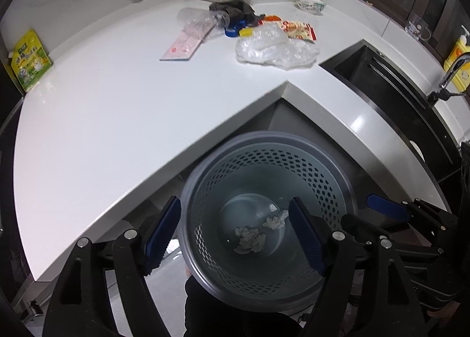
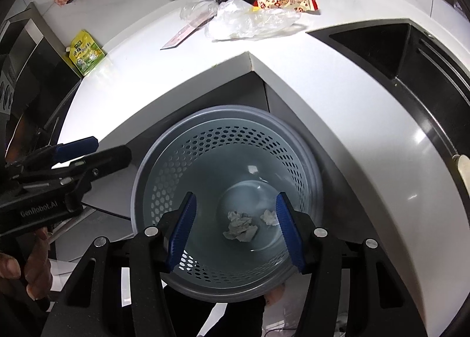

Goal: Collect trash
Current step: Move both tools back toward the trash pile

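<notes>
Left wrist view. The left gripper (image 1: 235, 237) fills the lower frame, its blue-padded jaws spread wide and holding nothing. Between and beyond them stands a grey perforated wastebasket (image 1: 332, 187) at lower centre, below the inner corner of the white counter (image 1: 102, 119). Two crumpled tissues (image 1: 249, 239) lie on its floor. At upper centre of the counter lies uncollected trash: a clear plastic cup (image 1: 202, 17) on its side, a pink paper strip (image 1: 185, 45) partly under it, a crumpled clear plastic bag (image 1: 276, 48), a red-and-white snack wrapper (image 1: 299, 30) and a dark cloth (image 1: 235, 9). A green-yellow pouch (image 1: 29, 59) leans at the left edge; a patterned bowl (image 1: 310, 3) sits at upper right, and the dark sink (image 1: 379, 78) lies at right. The right gripper (image 1: 390, 210) enters at lower right; only one blue pad shows clearly, so its jaw state cannot be told here.

Right wrist view. The right gripper (image 2: 235, 228) occupies the lower frame, jaws wide and empty, over the wastebasket (image 2: 164, 172) with the tissues (image 2: 241, 227) inside. The left gripper (image 2: 88, 150) projects from the left edge. The plastic bag (image 2: 249, 23), wrapper (image 2: 288, 1), cup (image 2: 196, 11) and pouch (image 2: 86, 53) remain on the counter (image 2: 337, 96) in the upper frame.
</notes>
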`<state>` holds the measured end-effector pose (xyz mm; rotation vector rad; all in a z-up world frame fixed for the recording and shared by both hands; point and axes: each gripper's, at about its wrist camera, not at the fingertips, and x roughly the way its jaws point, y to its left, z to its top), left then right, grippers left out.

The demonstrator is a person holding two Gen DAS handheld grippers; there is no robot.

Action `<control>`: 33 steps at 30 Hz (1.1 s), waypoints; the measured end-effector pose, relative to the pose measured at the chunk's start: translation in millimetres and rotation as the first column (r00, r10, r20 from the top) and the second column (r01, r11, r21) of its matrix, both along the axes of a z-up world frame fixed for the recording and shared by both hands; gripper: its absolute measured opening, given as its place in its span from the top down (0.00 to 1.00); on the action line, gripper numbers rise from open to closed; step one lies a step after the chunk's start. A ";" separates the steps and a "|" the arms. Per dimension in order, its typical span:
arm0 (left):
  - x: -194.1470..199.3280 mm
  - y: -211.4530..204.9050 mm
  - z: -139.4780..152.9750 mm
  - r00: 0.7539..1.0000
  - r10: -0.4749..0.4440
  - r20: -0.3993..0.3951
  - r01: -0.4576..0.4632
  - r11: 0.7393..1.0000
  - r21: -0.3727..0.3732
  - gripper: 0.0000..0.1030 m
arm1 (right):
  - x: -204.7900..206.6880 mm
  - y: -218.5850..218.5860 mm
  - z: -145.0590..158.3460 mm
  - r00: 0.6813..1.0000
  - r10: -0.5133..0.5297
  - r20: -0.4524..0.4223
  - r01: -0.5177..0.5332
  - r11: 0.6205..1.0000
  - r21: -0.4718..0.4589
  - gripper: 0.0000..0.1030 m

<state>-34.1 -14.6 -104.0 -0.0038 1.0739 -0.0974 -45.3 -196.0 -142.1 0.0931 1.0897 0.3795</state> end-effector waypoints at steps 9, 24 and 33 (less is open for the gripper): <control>12.2 10.0 23.0 0.998 0.030 0.050 -0.029 1.000 -0.006 0.21 | 8.7 -10.0 20.2 0.998 -0.027 0.056 0.028 1.000 -0.006 0.47; 74.7 41.2 68.6 0.977 0.050 0.205 -0.051 0.999 -0.004 0.11 | 64.6 2.4 55.0 0.981 -0.069 0.183 0.074 0.997 -0.019 0.45; 131.2 62.5 72.4 0.972 0.025 0.233 -0.027 1.000 0.004 0.10 | 120.4 19.9 65.4 0.973 -0.105 0.208 0.109 0.994 -0.009 0.41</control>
